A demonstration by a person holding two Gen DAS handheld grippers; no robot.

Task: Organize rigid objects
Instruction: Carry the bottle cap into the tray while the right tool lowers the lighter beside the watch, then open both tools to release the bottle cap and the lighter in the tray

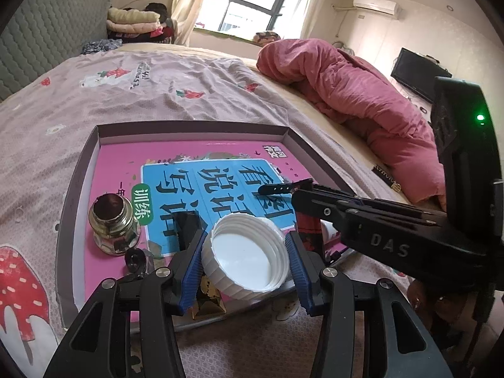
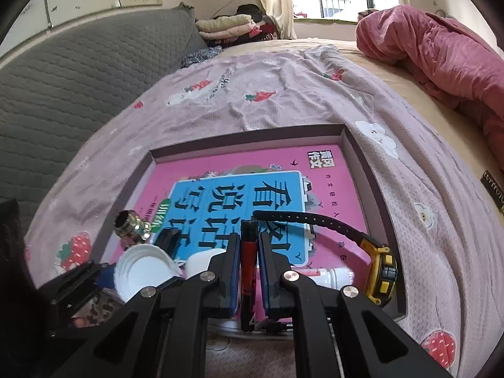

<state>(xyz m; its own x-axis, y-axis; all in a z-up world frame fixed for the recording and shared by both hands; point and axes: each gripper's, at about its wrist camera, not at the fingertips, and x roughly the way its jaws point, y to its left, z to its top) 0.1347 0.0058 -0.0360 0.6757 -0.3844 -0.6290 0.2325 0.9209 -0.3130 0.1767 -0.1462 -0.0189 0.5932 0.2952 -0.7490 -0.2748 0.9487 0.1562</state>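
Nearest us, the left gripper (image 1: pixel 245 258) has its blue-padded jaws set about halfway, clamped on the rim of a white ribbed plastic screw lid (image 1: pixel 247 253), open side up, hanging just over the near edge of the shallow cardboard tray (image 1: pixel 192 126) on the bed. We judge the lid light, stiff and a bit slick; the ribs give the pads bite, so a hold across the diameter looks right. Squeeze harder and a thin wall may flex.

The right gripper (image 2: pixel 249 258) has its jaws nearly shut on a slim red-and-black marker pen (image 2: pixel 248 252), lengthwise between the pads, over the tray's near part. Light, rigid, round: it could roll or slide along the pads, so we'd keep it gripped mid-barrel.

Resting in the tray:
- small glass bottle with threaded metallic neck (image 1: pixel 114 226), uncapped. Likely heavy for its size and fragile; take it by the body, not the neck.
- yellow-and-black wristwatch with a perforated black strap (image 2: pixel 379 278). Case hard, strap floppy; grab the case.
- white plastic bottle (image 2: pixel 330 276), lying flat and half hidden.

Writing: the pink-and-blue booklet cover (image 2: pixel 220 173) lining the tray shows large Chinese characters upside down to us; we read 看, 说, 训练 and a 作文 badge. "DAS" is moulded on the right gripper's body in the left view.
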